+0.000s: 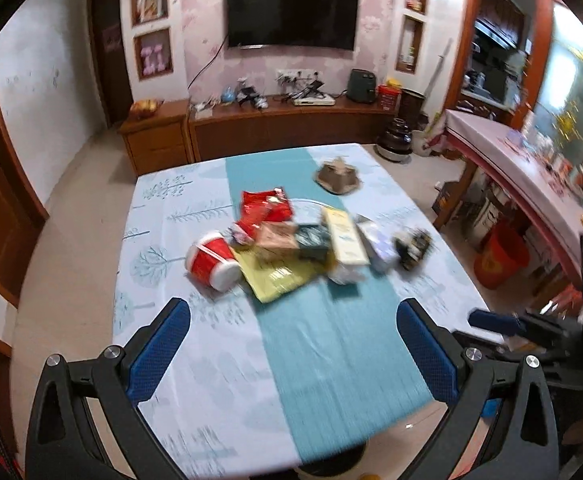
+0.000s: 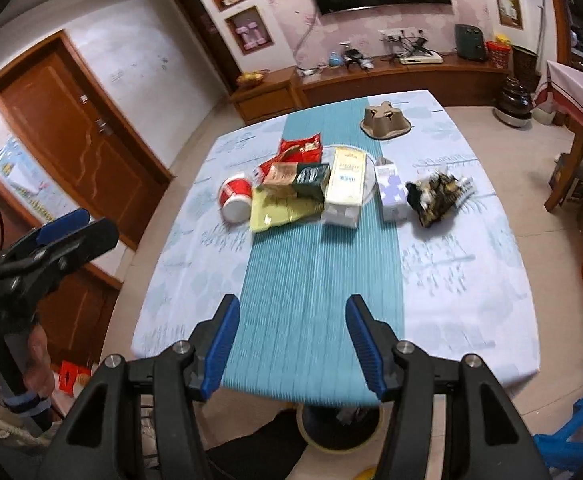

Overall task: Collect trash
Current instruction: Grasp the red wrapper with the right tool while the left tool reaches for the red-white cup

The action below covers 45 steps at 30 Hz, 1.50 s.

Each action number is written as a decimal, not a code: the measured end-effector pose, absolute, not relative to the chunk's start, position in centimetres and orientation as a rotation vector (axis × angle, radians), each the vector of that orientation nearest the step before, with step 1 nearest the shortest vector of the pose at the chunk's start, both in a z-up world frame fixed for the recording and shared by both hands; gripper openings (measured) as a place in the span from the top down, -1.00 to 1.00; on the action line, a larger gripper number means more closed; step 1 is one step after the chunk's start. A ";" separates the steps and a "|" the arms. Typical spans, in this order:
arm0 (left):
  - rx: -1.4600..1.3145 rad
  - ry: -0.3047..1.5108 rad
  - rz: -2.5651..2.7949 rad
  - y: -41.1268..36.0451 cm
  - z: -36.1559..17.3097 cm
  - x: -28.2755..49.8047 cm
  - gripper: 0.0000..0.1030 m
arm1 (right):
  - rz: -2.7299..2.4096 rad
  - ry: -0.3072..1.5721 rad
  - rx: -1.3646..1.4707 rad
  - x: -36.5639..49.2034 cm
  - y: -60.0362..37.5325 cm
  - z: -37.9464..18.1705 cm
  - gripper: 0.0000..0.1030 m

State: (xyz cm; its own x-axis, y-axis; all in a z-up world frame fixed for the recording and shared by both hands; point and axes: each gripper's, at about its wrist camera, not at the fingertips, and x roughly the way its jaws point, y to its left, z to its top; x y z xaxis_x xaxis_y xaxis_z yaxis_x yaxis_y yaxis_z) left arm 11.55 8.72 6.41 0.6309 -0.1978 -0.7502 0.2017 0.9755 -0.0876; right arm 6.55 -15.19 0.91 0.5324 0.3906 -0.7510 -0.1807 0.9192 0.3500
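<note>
Both hand-held grippers, left (image 1: 293,322) and right (image 2: 293,320), hover released over the bench (image 2: 451,280); trash (image 2: 315,184) piled mid-cloth.

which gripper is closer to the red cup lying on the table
Left. The left gripper hangs open just short of the red cup; the right gripper is open farther off, to the cup's right.

A: What trash lies before me?
B: A red cup (image 2: 235,199) on its side at left, red wrappers (image 2: 300,151) behind, a yellow bag (image 2: 279,213), a tall cream carton (image 2: 345,184) lying flat, a dark crumpled packet (image 2: 437,196) at right, a brown tray (image 2: 385,122) farthest.
</note>
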 end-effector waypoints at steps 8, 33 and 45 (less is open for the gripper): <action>-0.085 1.075 -0.122 16.7 -1.0 27.1 -0.98 | 0.252 1.005 0.225 19.4 -8.8 -0.6 -0.08; -0.448 1.511 -0.102 19.8 -16.8 36.0 -0.94 | 0.114 1.409 0.425 40.9 -0.2 -12.8 -0.08; -0.439 1.487 -0.097 19.2 -16.1 36.4 -0.45 | 0.232 1.379 0.550 39.6 0.5 -13.1 0.31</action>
State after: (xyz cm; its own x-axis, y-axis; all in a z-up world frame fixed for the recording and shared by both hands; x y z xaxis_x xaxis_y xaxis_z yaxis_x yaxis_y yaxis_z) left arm 36.40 19.18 -16.10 0.0958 -0.3288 -0.9395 -0.2034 0.9175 -0.3418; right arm 39.61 0.53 -13.12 0.1930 0.4673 -0.8628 0.1592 0.8528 0.4974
